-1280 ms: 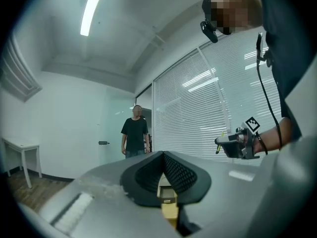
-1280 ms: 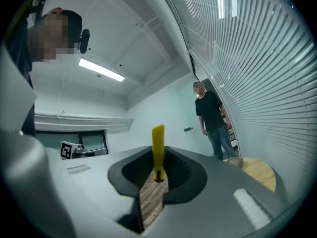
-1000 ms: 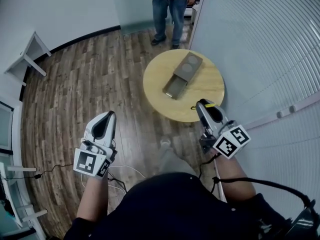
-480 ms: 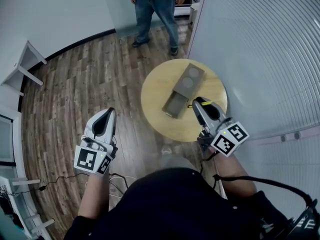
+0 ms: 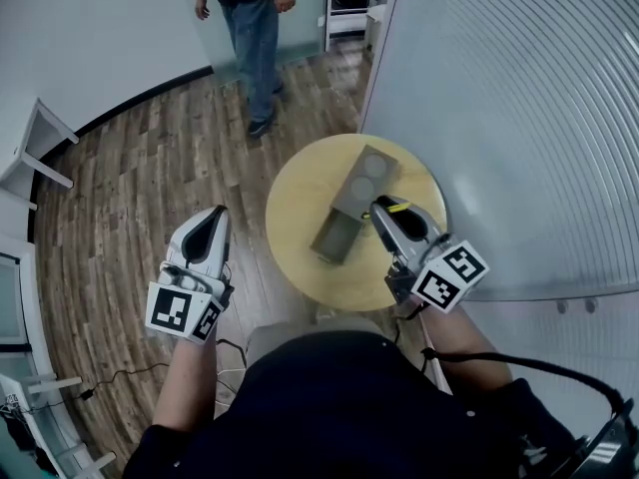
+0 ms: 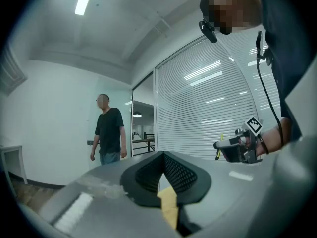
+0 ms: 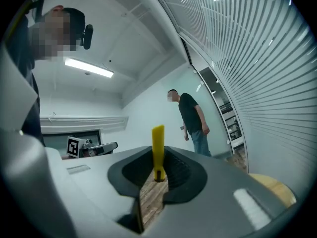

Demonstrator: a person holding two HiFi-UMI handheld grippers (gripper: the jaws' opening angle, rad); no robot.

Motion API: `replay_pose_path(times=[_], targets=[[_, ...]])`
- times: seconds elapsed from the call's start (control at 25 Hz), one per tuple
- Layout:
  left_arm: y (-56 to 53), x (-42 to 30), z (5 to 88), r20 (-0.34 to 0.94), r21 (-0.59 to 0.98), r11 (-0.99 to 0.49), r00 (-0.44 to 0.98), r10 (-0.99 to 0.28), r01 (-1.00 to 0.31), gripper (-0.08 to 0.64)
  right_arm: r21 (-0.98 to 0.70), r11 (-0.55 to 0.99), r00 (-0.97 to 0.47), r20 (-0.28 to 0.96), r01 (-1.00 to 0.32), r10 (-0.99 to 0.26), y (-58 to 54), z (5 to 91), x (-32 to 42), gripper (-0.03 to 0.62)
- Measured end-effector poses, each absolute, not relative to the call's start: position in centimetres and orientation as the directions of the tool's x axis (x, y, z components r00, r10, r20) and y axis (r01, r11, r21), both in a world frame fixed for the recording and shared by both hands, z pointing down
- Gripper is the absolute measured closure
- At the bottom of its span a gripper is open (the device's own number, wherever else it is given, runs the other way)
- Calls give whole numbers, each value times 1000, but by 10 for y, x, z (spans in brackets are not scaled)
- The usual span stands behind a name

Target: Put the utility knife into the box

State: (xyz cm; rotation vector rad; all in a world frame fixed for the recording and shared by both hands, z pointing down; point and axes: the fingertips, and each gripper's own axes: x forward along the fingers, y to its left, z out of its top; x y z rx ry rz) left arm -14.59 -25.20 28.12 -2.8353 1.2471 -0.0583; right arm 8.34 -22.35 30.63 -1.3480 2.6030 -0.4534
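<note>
**Head view.** Shows the right gripper (image 5: 384, 208) reaching in over the table (image 5: 290, 193) from its 4 o'clock edge, clamped on the knife (image 5: 397, 205), tip just beside the box (image 5: 364, 180). Probably held so to line the knife up with the box. Places the box near table centre, drawer slid out toward 7 o'clock, presumably to receive the knife. Shows the left gripper (image 5: 214, 216) off the table at 9 o'clock, over the floor, apparently in reserve. Reveals only a yellow sliver of the knife. Cuts off a bystander (image 5: 248, 28) at 12 o'clock.

**Left gripper view.** Shows the jaw tips together, nothing between them. Picks out the right gripper at 3 o'clock. Hides table and box.

**Right gripper view.** Shows the knife (image 7: 157, 148) upright at centre, pinched low between the pads. Hides its lower part and the blade. Catches only a table rim at 4 o'clock; leaves the box out of frame.
</note>
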Motion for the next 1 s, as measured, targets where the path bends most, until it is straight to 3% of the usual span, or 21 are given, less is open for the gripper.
replay_pose_path(times=[1.0], targets=[[-354,-70,366,130,13,-871,864,-486,-492,558,-449,309,-399,118,-838,-909,-289,391,96,526]])
